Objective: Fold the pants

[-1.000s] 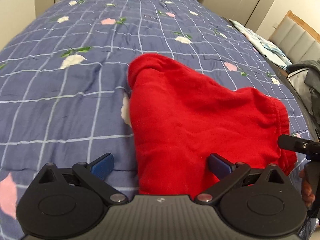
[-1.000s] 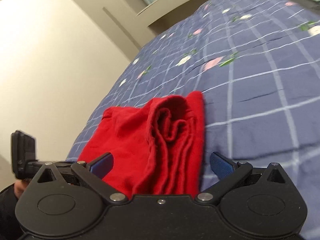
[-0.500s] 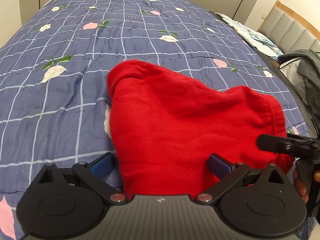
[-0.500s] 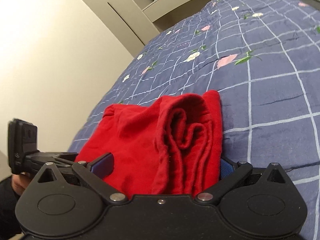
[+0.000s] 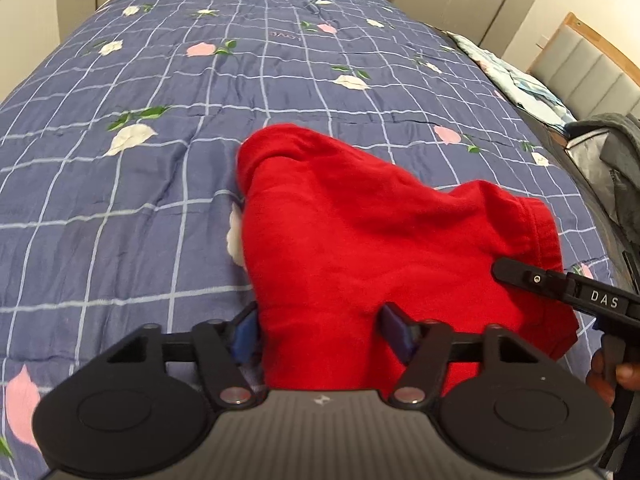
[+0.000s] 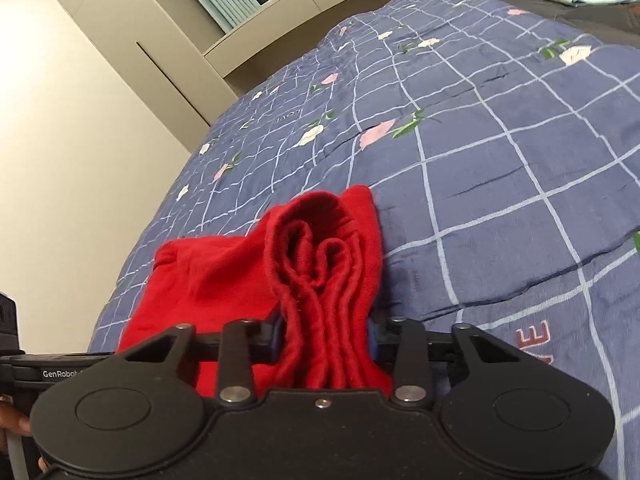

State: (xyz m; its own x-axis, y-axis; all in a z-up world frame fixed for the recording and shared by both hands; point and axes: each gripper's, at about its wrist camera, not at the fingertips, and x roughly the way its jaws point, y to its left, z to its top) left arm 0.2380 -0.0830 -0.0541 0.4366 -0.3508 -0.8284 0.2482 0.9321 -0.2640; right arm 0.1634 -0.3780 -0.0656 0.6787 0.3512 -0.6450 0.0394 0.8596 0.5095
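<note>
The red pants (image 5: pixel 360 240) lie folded in a thick bundle on the blue checked quilt (image 5: pixel 160 120). My left gripper (image 5: pixel 320 330) is closing on the near edge of the bundle, its blue pads pressing the cloth on both sides. In the right wrist view, my right gripper (image 6: pixel 324 338) is shut on the bunched layered end of the pants (image 6: pixel 320 272). The right gripper's body shows at the right edge of the left wrist view (image 5: pixel 568 292). The left gripper's body shows at the left edge of the right wrist view (image 6: pixel 24 364).
The quilt with flower prints covers the whole bed (image 6: pixel 480 140). Pale wardrobes (image 6: pixel 140 40) stand past the bed. A light blue cloth (image 5: pixel 520 80) and a grey garment (image 5: pixel 616 168) lie at the right side near a headboard (image 5: pixel 592 60).
Both grippers have closed in on the pants: the right from wide open to gripping the layered end, the left from open to pinching the near edge. The bundle has bunched up slightly.
</note>
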